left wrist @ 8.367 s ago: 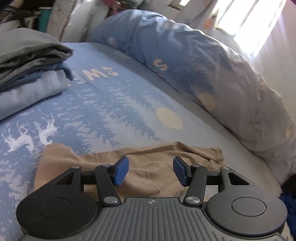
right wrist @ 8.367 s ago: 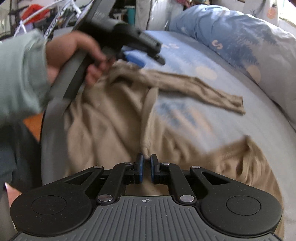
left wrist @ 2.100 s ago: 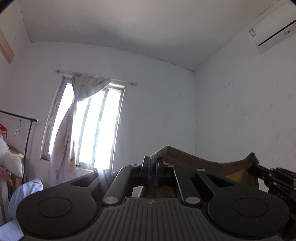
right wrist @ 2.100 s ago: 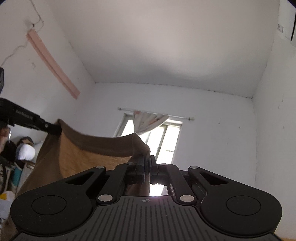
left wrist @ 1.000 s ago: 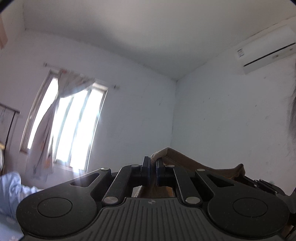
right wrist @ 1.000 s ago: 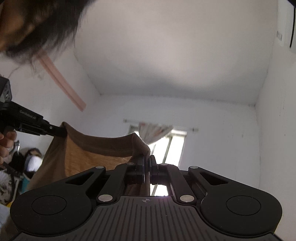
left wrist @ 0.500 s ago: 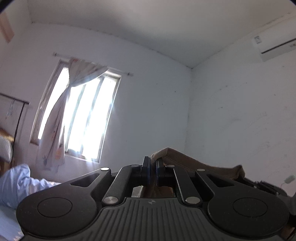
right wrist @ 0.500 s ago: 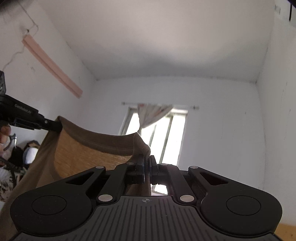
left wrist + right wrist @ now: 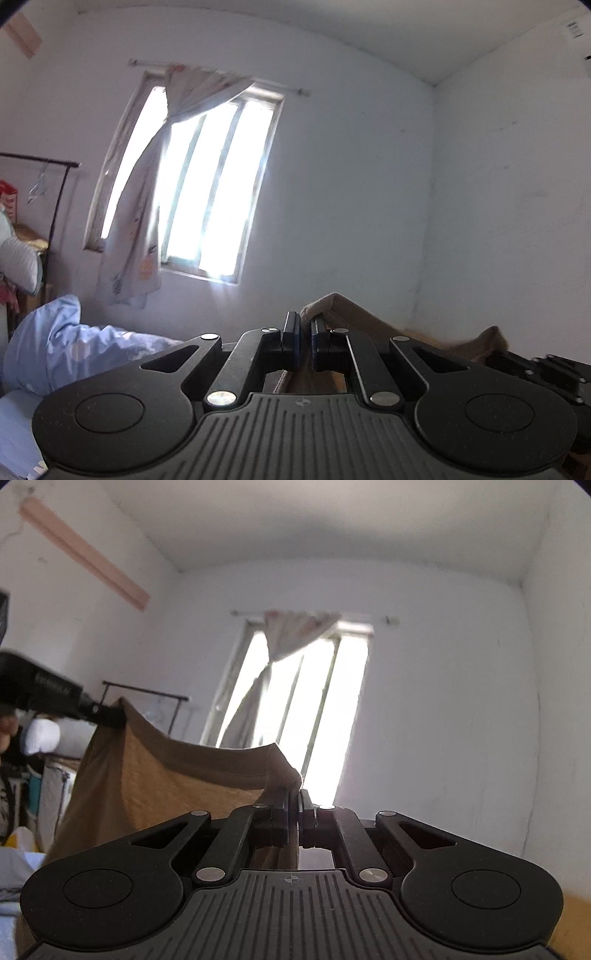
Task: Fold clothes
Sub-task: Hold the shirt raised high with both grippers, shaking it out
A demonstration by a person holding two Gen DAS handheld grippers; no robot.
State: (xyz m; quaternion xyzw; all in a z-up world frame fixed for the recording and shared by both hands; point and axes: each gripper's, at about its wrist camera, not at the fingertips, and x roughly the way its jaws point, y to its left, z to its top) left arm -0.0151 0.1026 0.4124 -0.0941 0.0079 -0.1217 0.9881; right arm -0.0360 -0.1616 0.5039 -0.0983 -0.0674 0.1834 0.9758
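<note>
Window [image 9: 207, 184] and blue bedding [image 9: 66, 350] now fill more view; both tongs still pinch the tan garment [image 9: 166, 782]

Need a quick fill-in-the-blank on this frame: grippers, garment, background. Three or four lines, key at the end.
1. The left gripper is shut on the edge of a ____-coloured garment.
2. The right gripper is ____ on the same garment.
3. The garment's top edge hangs ____ the two grippers.
4. Beyond the grippers, a curtain hangs at a bright ____.

Missing words: tan; shut; between; window
</note>
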